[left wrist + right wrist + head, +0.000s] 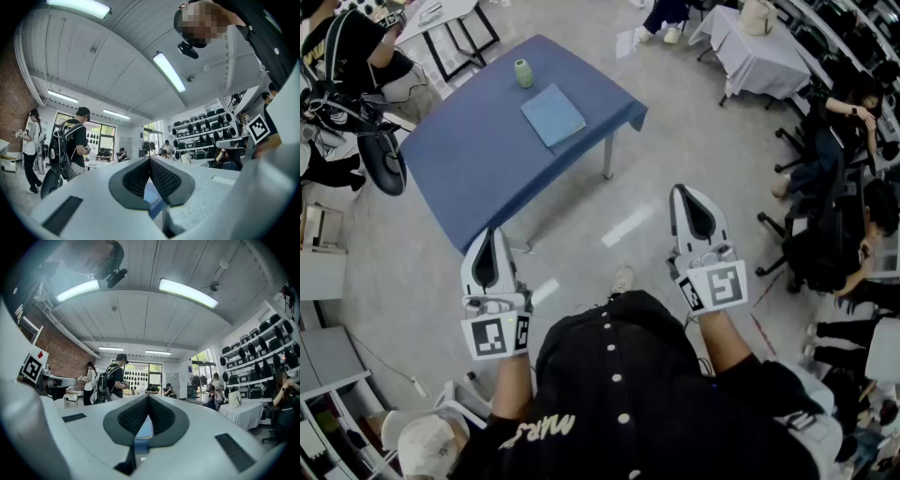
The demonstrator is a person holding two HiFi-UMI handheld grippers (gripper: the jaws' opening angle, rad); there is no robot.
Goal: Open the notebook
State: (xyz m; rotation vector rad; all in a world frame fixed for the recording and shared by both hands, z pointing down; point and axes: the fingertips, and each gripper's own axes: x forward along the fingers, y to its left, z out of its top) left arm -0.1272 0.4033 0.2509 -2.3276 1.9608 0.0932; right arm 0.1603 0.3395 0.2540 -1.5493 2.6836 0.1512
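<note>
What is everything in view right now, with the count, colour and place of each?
table: one, blue cloth, on the grey floor ahead of the person
notebook: one, light blue, closed, flat on the table
cup: one, green, upright on the table, apart from the notebook
second table: one, grey cloth, top right
office chair: one, black, left of the blue table
people: several, dark clothes, seated along the right edge
left tool: one, white and black, shut, empty, short of the table
right tool: one, white and black, shut, empty
shirt: one, black, the person's own, bottom centre
</note>
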